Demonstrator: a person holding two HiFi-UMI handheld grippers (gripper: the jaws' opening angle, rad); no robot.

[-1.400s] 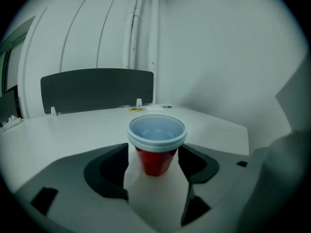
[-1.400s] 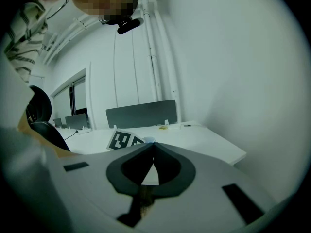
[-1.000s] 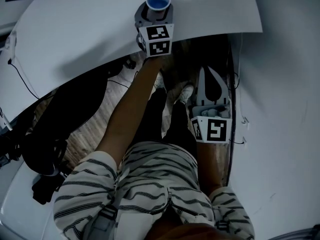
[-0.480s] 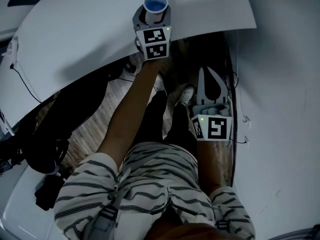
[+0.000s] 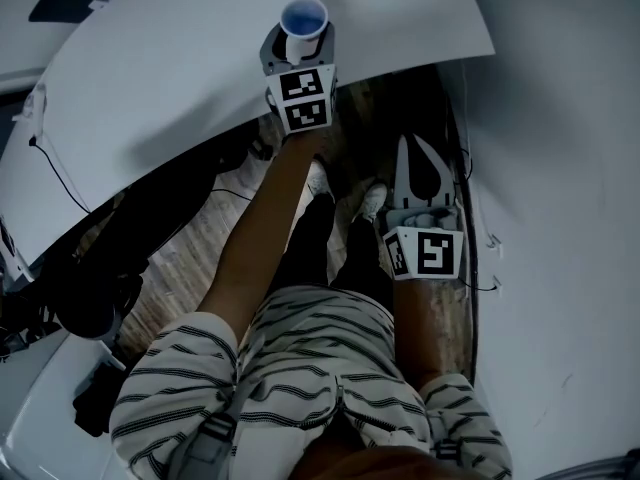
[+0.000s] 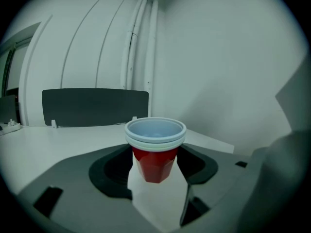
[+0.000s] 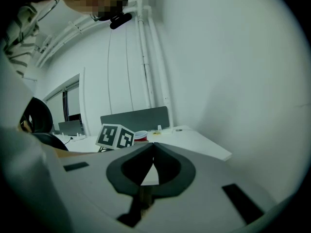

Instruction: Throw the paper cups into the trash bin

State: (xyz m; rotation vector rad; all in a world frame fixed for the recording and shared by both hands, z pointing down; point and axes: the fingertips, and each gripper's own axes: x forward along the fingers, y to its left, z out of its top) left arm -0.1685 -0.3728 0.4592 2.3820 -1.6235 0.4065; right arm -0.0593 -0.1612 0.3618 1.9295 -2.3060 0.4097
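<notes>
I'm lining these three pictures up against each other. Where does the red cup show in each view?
Head view: red cup at top centre, seen from above, in the left claw.
Left gripper view: red cup in the middle, between the jaws.
Right gripper view: small, left of centre, peeking out beside the left claw's marker cube.
Shared landmark: the white table, in all three.

White bench, almost bare.
The bench (image 5: 180, 58) is a plain white top with a curved near edge. A dark upright panel (image 6: 95, 107) stands along its far side, and small pale fittings (image 6: 9, 126) lie towards its left end. Stacked paper cups (image 6: 155, 144) sit above it between the fingers of the left gripper (image 6: 156, 160). Whether their base rests on it cannot be told.
</notes>
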